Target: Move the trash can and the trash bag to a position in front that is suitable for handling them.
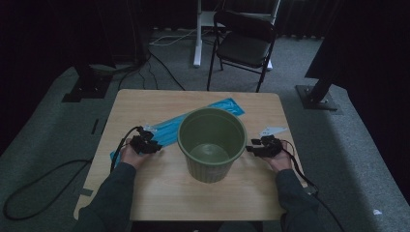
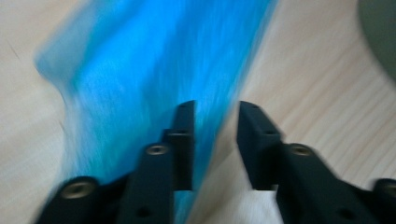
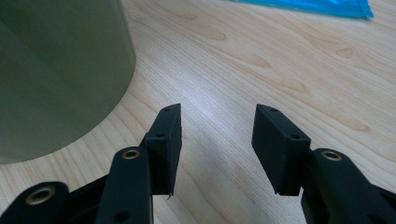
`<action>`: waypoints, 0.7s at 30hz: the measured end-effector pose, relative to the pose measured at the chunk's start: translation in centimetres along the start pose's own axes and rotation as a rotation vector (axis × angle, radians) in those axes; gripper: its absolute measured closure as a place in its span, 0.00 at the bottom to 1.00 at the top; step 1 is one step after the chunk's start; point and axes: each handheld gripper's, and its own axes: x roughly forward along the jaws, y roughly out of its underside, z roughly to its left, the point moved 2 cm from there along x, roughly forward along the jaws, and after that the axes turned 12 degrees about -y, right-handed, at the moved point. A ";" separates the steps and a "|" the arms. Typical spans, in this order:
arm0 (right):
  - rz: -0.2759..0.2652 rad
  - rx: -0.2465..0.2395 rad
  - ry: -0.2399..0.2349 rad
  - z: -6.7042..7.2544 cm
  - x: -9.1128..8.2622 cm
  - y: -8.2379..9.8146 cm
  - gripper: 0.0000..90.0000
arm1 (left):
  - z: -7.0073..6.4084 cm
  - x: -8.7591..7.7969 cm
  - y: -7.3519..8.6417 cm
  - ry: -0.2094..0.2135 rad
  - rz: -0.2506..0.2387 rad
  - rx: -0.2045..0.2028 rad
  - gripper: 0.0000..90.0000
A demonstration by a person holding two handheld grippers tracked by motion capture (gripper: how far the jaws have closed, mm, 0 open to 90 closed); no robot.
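A green bin (image 1: 212,142) stands upright in the middle of the wooden table (image 1: 159,193), with nothing in it. A long blue plastic bag (image 1: 179,125) lies flat behind and to the left of the bin. My left gripper (image 1: 153,145) rests over the bag's left part; in the left gripper view its jaws (image 2: 215,109) stand open above the blurred blue bag (image 2: 149,70), with nothing between them. My right gripper (image 1: 251,149) sits just right of the bin. It is open and empty (image 3: 217,112), with the bin wall (image 3: 56,70) at its left.
A black folding chair (image 1: 244,41) and a white table leg (image 1: 197,34) stand on the grey carpet beyond the table. Cables run across the floor at left. A small white piece (image 1: 272,130) lies near the right gripper. The blue bag's end (image 3: 322,7) shows far ahead.
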 end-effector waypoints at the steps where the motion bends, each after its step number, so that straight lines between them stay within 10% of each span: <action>1: 0.002 0.000 -0.001 0.1 0.1 -0.1 0.58 | -0.1 0.2 -0.6 0.005 -0.006 0.002 0.66; 10: -0.010 -0.009 -0.007 0.2 -0.2 -0.2 0.58 | -1.1 2.4 -5.1 0.016 -0.006 0.068 0.57; 21: -0.020 -0.011 -0.010 0.1 -0.4 -0.2 0.58 | -1.4 5.0 -4.7 -0.009 0.067 0.079 0.68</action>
